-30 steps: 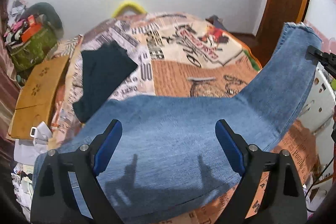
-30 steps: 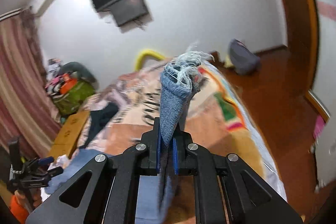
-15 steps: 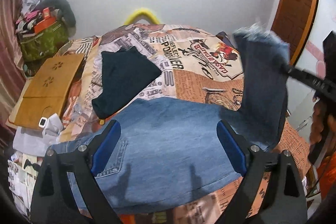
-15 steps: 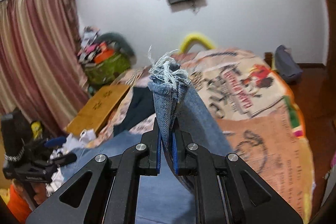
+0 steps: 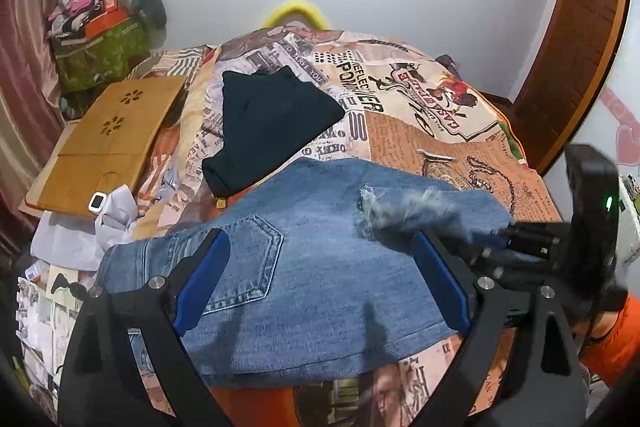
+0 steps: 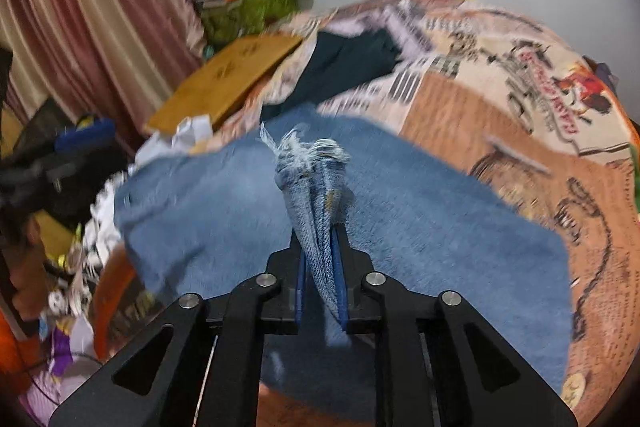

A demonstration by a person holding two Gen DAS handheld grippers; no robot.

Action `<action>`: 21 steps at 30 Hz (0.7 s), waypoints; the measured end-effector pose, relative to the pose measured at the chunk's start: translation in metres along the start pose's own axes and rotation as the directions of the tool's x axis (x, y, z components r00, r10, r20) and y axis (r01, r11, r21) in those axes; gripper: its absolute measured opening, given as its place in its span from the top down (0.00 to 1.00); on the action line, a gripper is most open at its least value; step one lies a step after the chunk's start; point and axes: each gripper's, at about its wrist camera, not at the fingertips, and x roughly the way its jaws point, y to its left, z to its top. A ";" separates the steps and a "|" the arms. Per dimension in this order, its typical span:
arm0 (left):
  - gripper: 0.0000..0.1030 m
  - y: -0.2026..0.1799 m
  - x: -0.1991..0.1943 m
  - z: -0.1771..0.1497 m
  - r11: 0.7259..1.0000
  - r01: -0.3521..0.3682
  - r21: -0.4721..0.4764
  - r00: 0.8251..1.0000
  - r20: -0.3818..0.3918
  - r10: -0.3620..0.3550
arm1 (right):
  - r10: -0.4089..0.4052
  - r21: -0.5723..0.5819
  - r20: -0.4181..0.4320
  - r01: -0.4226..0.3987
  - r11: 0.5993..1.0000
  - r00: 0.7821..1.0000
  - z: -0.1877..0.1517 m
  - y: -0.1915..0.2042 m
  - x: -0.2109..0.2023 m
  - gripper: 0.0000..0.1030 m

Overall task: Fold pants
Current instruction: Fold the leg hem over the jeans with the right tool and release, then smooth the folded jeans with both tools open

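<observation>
Blue jeans [image 5: 312, 291] lie across the near end of the bed, back pocket [image 5: 248, 263] up. One leg is doubled over the seat, and its frayed hem [image 5: 396, 211] hangs just above the denim. My right gripper [image 6: 320, 239] reaches in from the right [image 5: 496, 239]. Its jaws are opening, and the bunched hem [image 6: 308, 155] still stands pinched between the blue pads. My left gripper [image 5: 320, 243] hovers wide open over the jeans' seat with only flat denim below it.
A dark folded garment [image 5: 272, 123] lies on the patterned bedspread [image 5: 420, 131] beyond the jeans. A wooden lap tray [image 5: 108, 131], white cloth [image 5: 116, 215] and a green bag [image 5: 100, 55] crowd the left. A person's orange sleeve [image 5: 612, 347] shows at the right.
My right gripper swung the raised jeans leg from the right, over and down across the seat of the jeans. The left gripper shifted, bringing the back pocket into view.
</observation>
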 end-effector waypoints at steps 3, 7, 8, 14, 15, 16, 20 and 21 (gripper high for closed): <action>0.09 -0.002 0.000 0.001 1.000 -0.005 0.010 1.000 -0.003 0.005 | 0.041 -0.016 -0.013 -0.041 0.999 0.999 -0.003 0.005 -0.005 0.74; 0.09 -0.009 0.000 0.007 0.999 -0.018 0.045 1.000 0.005 0.018 | 0.084 -0.071 0.045 -0.080 0.994 0.996 -0.001 0.012 -0.032 0.73; 0.09 -0.012 -0.001 0.009 0.998 -0.018 0.054 1.000 0.010 0.018 | 0.078 -0.085 0.063 -0.072 0.994 0.995 0.000 0.013 -0.038 0.73; 0.09 -0.033 0.002 0.029 0.996 0.022 0.089 0.999 0.029 -0.024 | 0.036 -0.054 0.174 -0.027 0.998 0.984 0.014 -0.012 -0.077 0.69; 0.09 -0.038 0.005 0.034 0.995 0.036 0.091 0.999 0.026 -0.039 | 0.025 -0.040 0.188 -0.018 0.999 0.982 0.016 -0.019 -0.082 0.66; 0.09 -0.042 0.008 0.038 0.995 0.046 0.093 0.999 0.022 -0.048 | 0.004 -0.025 0.203 0.001 1.000 0.979 0.018 -0.027 -0.087 0.65; 0.09 -0.061 0.026 0.052 0.991 0.066 0.118 0.998 -0.001 -0.066 | -0.046 0.038 0.216 0.038 0.999 0.975 0.024 -0.059 -0.089 0.62; 0.09 -0.066 0.033 0.055 0.990 0.064 0.127 0.998 -0.009 -0.064 | -0.042 0.050 0.203 0.032 0.998 0.978 0.025 -0.067 -0.087 0.62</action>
